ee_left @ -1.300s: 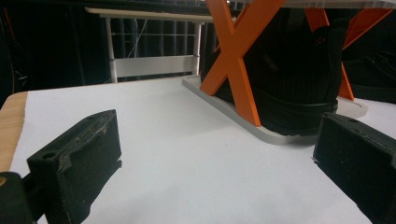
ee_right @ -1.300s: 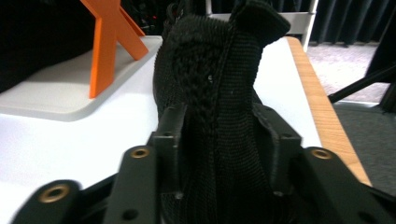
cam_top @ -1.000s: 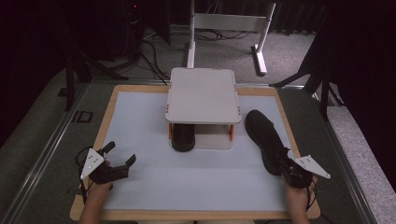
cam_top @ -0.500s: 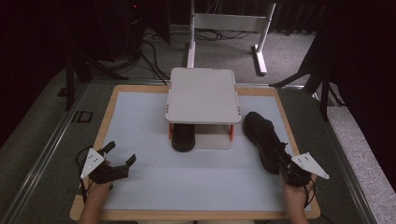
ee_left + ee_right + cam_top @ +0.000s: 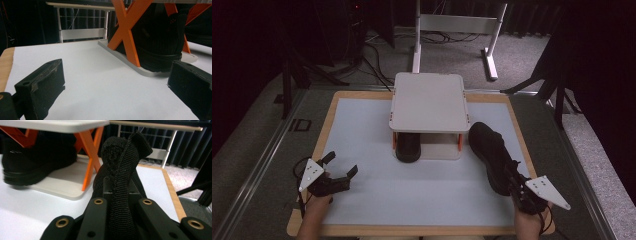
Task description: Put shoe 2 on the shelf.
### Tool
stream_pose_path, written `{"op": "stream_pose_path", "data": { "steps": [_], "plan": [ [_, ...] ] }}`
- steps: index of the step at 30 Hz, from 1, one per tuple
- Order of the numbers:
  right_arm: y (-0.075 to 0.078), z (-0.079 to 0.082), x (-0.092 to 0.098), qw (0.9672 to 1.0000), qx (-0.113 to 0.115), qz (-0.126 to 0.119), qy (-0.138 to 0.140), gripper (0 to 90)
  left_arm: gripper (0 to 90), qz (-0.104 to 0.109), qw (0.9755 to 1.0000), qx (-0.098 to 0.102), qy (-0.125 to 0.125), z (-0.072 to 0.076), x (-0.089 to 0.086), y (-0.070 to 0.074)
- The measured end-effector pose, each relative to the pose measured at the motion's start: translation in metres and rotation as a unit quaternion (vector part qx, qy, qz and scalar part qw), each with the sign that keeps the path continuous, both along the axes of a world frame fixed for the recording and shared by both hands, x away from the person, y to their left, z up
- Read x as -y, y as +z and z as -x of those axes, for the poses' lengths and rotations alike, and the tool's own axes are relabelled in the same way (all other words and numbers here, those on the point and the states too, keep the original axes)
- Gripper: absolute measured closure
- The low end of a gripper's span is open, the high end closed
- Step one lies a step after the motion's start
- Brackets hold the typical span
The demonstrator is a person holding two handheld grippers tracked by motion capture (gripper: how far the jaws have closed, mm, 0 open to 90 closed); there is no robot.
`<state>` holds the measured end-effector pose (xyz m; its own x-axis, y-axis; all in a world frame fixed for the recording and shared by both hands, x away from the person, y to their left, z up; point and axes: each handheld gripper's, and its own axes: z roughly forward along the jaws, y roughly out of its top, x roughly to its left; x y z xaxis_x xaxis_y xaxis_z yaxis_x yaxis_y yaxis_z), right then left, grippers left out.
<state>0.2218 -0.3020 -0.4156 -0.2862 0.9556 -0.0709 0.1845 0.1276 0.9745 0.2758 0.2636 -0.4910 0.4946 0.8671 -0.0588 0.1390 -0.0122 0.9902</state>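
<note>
My right gripper (image 5: 513, 176) is shut on the heel of a black shoe (image 5: 488, 149) at the right of the white mat (image 5: 362, 130), toe towards the rack. In the right gripper view the jaws (image 5: 122, 203) clamp the shoe's heel tab (image 5: 125, 165). A second black shoe (image 5: 407, 146) stands under the white rack (image 5: 428, 102), on its lower shelf. My left gripper (image 5: 342, 163) rests open at the front left with nothing in it. Its fingers (image 5: 42, 83) frame the shoe under the rack (image 5: 155, 42) from well short of it.
The rack stands on orange crossed legs (image 5: 127, 30) over a white base plate (image 5: 120, 53). A wooden rim (image 5: 327, 120) borders the mat. Behind the table are a white metal stand (image 5: 457, 25) and cables on the carpet.
My right gripper has lifted the held shoe slightly and carried it a little left, towards the rack. The left gripper has stayed where it was.
</note>
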Motion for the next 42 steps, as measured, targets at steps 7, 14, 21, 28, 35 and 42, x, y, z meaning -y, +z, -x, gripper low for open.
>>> {"op": "stream_pose_path", "data": {
  "steps": [7, 14, 21, 28, 35, 42],
  "plan": [
    [0.006, 0.02, -0.01, 0.9999, 0.0, -0.007, 0.013, 83.8, 1.2, 0.0, 1.0, 0.0, 0.001, 0.0, 0.0, 0.0],
    [0.012, 0.044, -0.026, 0.999, 0.012, -0.005, 0.042, 83.7, 1.2, 0.0, 1.0, 0.0, 0.0, 0.0, 0.0, 0.0],
    [0.014, 0.05, -0.04, 0.9969, -0.001, -0.015, 0.078, 83.5, 1.2, 0.0, 1.0, -0.001, 0.0, 0.0, 0.0, 0.0],
    [0.01, 0.04, -0.06, 0.994, -0.009, -0.005, 0.109, 83.5, 1.2, 0.001, 1.0, -0.001, 0.0, 0.0, 0.0, 0.0],
    [0.004, 0.02, -0.081, 0.9926, -0.019, 0.001, 0.12, 83.5, 1.2, 0.001, 1.0, 0.0, 0.0, 0.0, 0.0, 0.0],
    [-0.009, -0.001, -0.093, 0.9939, -0.034, 0.007, 0.105, 83.4, 1.2, 0.001, 1.0, 0.001, -0.001, 0.0, 0.0, 0.0]
  ]
}}
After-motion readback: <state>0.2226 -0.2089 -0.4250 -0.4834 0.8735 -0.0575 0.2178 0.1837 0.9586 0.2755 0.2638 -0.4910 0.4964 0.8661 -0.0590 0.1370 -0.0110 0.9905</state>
